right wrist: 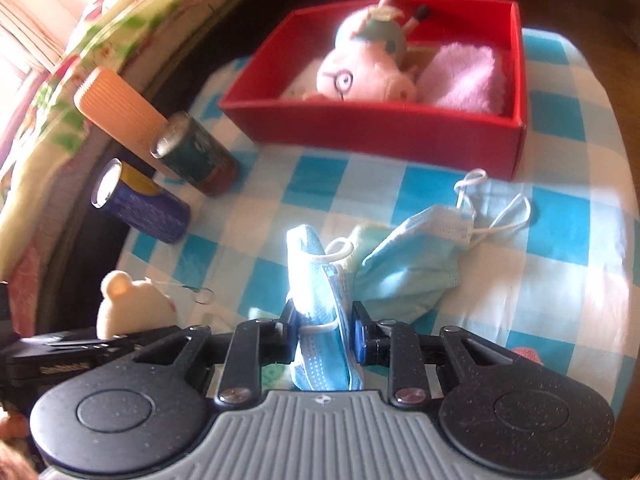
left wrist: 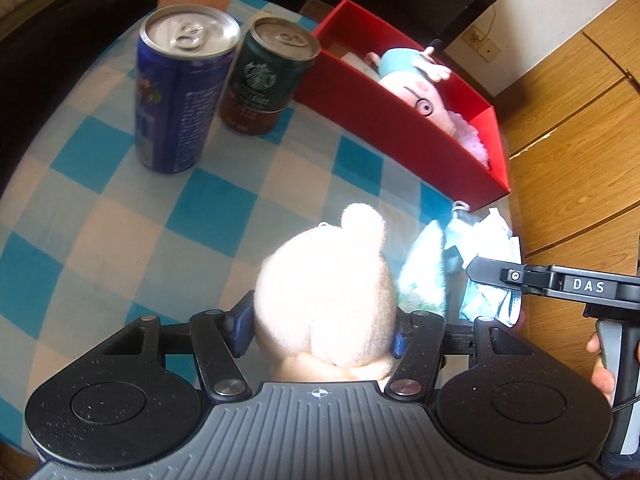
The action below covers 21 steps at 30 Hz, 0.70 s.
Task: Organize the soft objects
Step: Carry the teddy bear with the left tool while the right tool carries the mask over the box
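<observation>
A cream plush bear point(left wrist: 324, 280) sits between the pads of my left gripper point(left wrist: 320, 332), which is shut on its body; the bear point(right wrist: 132, 304) also shows at the left of the right wrist view. My right gripper point(right wrist: 325, 324) is shut on a folded blue face mask point(right wrist: 316, 272) just above the checked cloth. A second blue mask point(right wrist: 412, 256) lies crumpled right behind it, touching it. The red box point(right wrist: 360, 128) stands beyond, holding a pink pig plush point(right wrist: 360, 68) and a pink fluffy cloth point(right wrist: 464, 76). In the left wrist view the right gripper point(left wrist: 520, 280) reaches in from the right over the masks point(left wrist: 492, 236).
A blue can point(left wrist: 180, 92) and a dark green can point(left wrist: 268, 80) stand upright left of the red box point(left wrist: 400, 128). An orange ribbed cup point(right wrist: 120, 112) stands behind them. The blue-and-white checked cloth point(left wrist: 120, 220) ends near the box, with wooden floor point(left wrist: 568, 140) past it.
</observation>
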Each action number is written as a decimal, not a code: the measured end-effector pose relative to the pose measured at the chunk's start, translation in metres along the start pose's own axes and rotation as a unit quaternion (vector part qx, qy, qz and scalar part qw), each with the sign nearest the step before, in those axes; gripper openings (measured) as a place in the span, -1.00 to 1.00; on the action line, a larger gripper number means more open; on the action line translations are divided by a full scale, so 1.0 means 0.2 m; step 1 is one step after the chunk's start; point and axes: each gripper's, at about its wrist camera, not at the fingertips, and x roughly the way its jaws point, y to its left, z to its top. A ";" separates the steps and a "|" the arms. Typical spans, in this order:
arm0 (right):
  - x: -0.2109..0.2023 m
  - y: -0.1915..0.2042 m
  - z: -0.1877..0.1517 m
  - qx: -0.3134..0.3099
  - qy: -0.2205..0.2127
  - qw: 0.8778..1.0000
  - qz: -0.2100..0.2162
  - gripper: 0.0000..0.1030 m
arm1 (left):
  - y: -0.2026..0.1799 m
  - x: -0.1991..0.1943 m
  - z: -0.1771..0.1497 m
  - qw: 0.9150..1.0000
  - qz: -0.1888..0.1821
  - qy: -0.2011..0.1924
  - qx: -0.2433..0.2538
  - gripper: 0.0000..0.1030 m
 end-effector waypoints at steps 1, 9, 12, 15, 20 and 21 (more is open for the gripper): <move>-0.02 -0.01 0.01 0.003 -0.005 1.000 0.005 -0.91 | -0.01 0.00 0.01 1.000 -0.002 -0.003 0.001 0.18; -0.09 -0.05 0.00 0.010 -0.016 1.000 0.010 -0.91 | -0.08 0.01 0.05 1.000 -0.006 -0.010 0.010 0.17; -0.10 -0.05 -0.03 0.000 -0.012 1.000 0.002 -0.91 | -0.10 0.02 0.06 1.000 -0.004 -0.011 0.014 0.17; -0.11 -0.04 -0.06 -0.008 -0.012 1.000 0.000 -0.91 | -0.13 0.03 0.09 1.000 -0.003 -0.017 0.020 0.17; -0.17 -0.05 -0.08 -0.009 -0.026 1.000 0.000 -0.91 | -0.23 0.04 0.16 0.999 -0.010 -0.033 0.033 0.17; -0.19 -0.05 -0.08 -0.008 -0.031 0.999 0.002 -0.91 | -0.25 0.04 0.17 0.999 -0.011 -0.037 0.037 0.17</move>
